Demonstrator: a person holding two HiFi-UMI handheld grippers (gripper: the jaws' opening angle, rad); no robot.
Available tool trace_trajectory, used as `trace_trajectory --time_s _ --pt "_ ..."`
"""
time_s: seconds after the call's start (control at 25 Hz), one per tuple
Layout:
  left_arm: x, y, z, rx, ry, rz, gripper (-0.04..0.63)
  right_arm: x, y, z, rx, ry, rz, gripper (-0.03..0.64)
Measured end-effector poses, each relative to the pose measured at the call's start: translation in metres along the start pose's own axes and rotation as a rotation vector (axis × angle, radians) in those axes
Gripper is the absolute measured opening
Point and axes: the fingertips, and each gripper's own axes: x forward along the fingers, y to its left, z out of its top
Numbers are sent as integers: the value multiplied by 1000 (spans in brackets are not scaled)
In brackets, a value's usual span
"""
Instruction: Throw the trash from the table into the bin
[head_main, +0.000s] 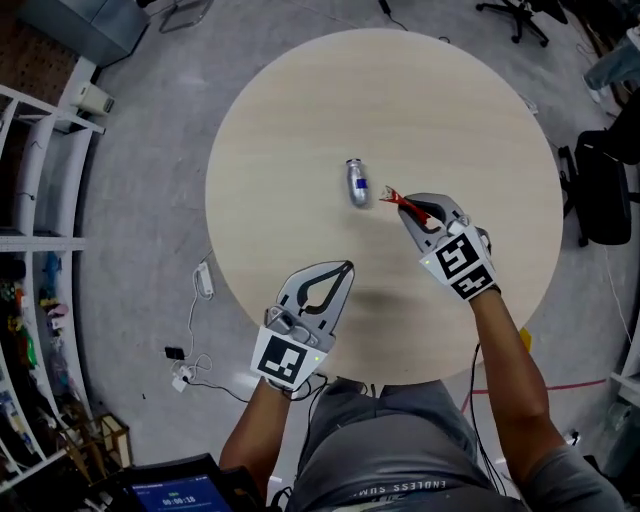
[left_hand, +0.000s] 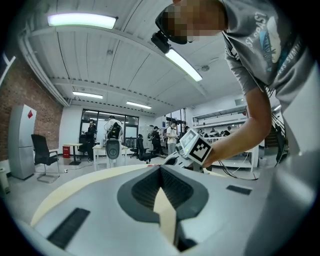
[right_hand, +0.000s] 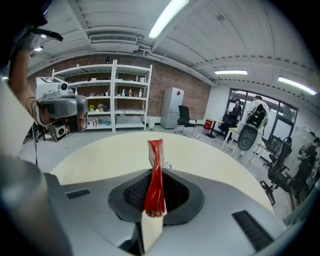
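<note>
Trash sits in one claw only. My right claw (head_main: 408, 210) is clamped on a red wrapper (right_hand: 155, 175). The twisted strip is pinched between the two pads and stands up past the tips. From the head view its free end pokes out toward the middle of the counter (head_main: 300, 120). I cannot tell whether that end touches the wood.

Just beyond the wrapper's end lies a small silver-and-blue can (head_main: 358, 183). It is on its side near the middle of the counter. It lies just beside the right claw's tips but apart from them, with a narrow strip of bare wood between can and wrapper.

My left claw (head_main: 343, 272) has its jaws together with nothing between them; only a sliver of pale counter shows through the gap behind the tips. It hangs over the near part of the counter and points toward the middle. It is well apart from the can and to the left of my right claw.

On the grey floor (head_main: 150, 230) left of the counter a white power strip (head_main: 204, 280) lies with its cable.
</note>
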Motion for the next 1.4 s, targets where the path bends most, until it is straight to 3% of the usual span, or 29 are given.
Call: trace_trajectory --time_s 0.12,0.32,0.56,0.76,0.92,1.08,1.4 --pt "-14 -9 17 56 23 -37 34 -34 18 33 -4 -45 -34 38" --pt "-53 -32 72 152 -29 -74 34 -98 64 95 -7 -122 -91 38" --pt "-71 -46 81 247 -84 -112 34 -132 95 115 -28 -202 -158 38" --pt "-108 -116 131 316 -148 -179 34 -240 142 136 -99 -248 -257 38" --pt "-109 -144 156 359 -216 -234 32 -287 156 137 -140 -253 -331 38" --pt "-105 -168 162 406 -233 -306 34 -318 166 131 -136 -255 -404 38" --pt "-58 -287 177 454 -232 -527 34 -438 165 65 -38 -238 -587 38"
